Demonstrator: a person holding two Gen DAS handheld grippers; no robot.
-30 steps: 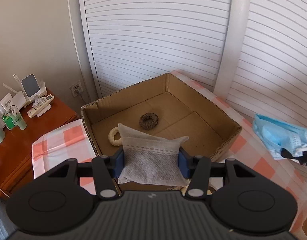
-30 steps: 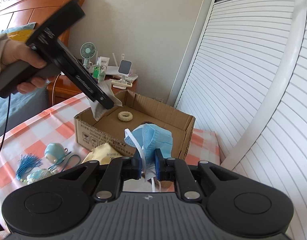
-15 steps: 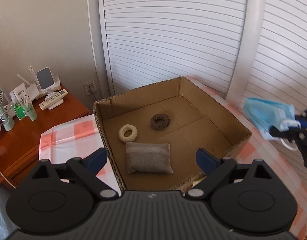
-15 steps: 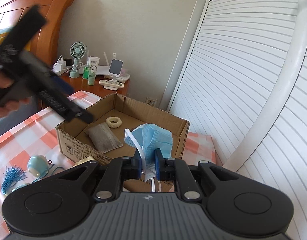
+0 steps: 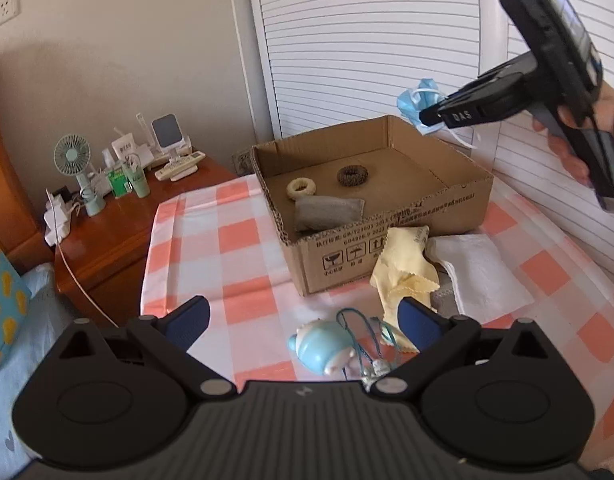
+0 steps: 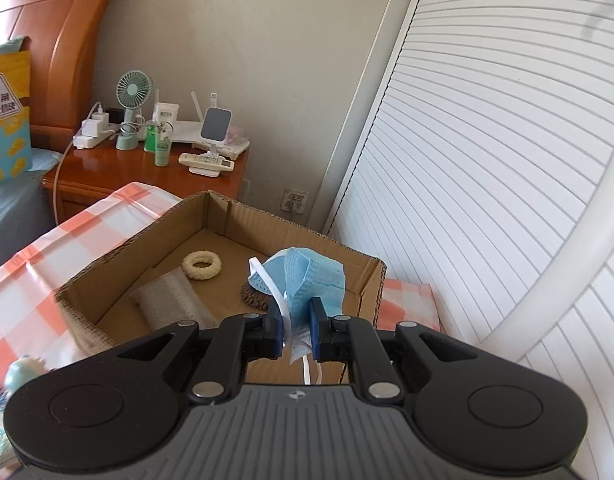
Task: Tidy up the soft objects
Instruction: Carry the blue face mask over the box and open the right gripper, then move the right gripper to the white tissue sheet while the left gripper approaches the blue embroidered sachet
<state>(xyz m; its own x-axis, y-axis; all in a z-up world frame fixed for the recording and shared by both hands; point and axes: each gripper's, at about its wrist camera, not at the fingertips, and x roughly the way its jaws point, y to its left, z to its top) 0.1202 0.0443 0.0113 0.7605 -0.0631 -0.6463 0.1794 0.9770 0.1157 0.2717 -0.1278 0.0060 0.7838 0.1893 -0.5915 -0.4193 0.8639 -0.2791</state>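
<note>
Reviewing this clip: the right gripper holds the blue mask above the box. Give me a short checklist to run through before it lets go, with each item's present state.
1. Right gripper has a firm hold on the blue face mask: ok, pads pinch its lower edge.
2. Mask is over the open cardboard box: ok in the right wrist view; the left wrist view puts it near the far corner.
3. Box has free floor: ok, holding only the grey pouch, cream ring and dark ring.
4. Left gripper is out of the way: ok, its jaws are opening, empty, over the blue figurine.
5. Ear loops free of the fingers: cannot tell.
</note>
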